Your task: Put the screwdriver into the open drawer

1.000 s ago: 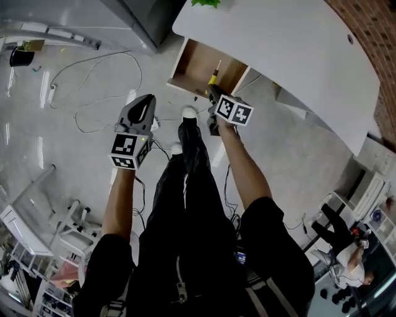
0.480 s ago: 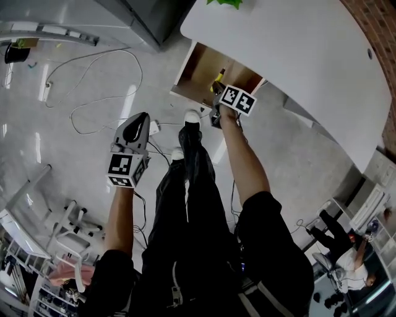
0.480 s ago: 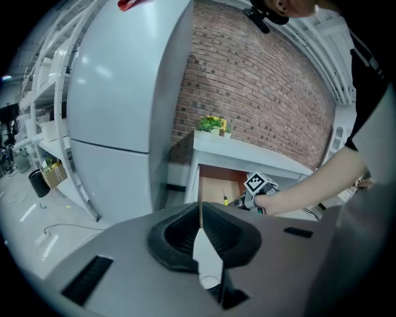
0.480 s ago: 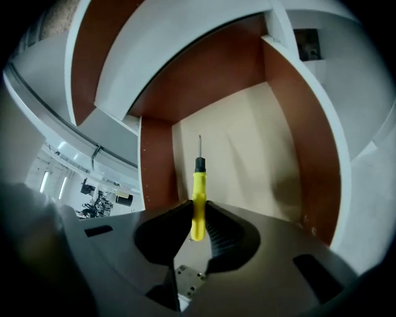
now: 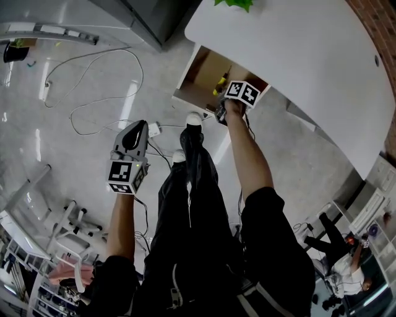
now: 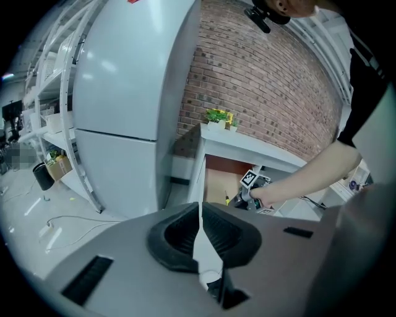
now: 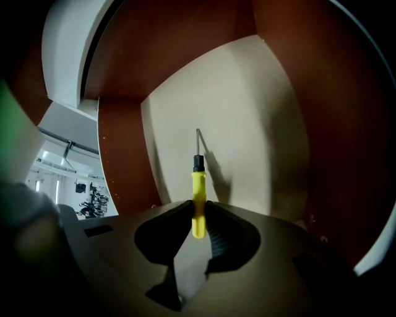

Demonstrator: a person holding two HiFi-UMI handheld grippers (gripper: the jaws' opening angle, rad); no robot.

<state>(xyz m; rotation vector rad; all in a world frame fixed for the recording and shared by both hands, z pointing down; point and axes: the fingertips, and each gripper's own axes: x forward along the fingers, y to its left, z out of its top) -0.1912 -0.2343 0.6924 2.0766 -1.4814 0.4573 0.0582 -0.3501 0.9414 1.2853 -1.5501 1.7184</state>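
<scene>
– Two grippers appear in the head view; how does the left gripper (image 5: 137,125) stand?
– It hangs at the left above the grey floor (image 5: 74,142), beside the person's dark trouser legs (image 5: 189,186). Its own view shows the jaws together, the pads meeting along one line with nothing between them. Beyond them rise a tall pale cabinet (image 6: 133,93) and a brick wall (image 6: 266,86).
– What lies to the right of the legs?
– The open drawer (image 5: 207,74), pulled out from under the white desk top (image 5: 291,49). It has brown walls and a pale floor. A green plant (image 5: 235,4) stands on the desk top.
– Where is the screwdriver (image 7: 197,186)?
– In the right gripper (image 7: 198,213), whose jaws are clamped on the yellow handle. The dark collar and metal shaft project past the jaws toward the drawer's pale floor, where the tool throws a shadow. Whether the tip touches that floor cannot be told.
– Is the right gripper over the drawer?
– Yes. Its own view is framed by the drawer's walls on both sides. In the head view its marker cube (image 5: 242,91) sits at the drawer's right side, beside the desk top's rim
</scene>
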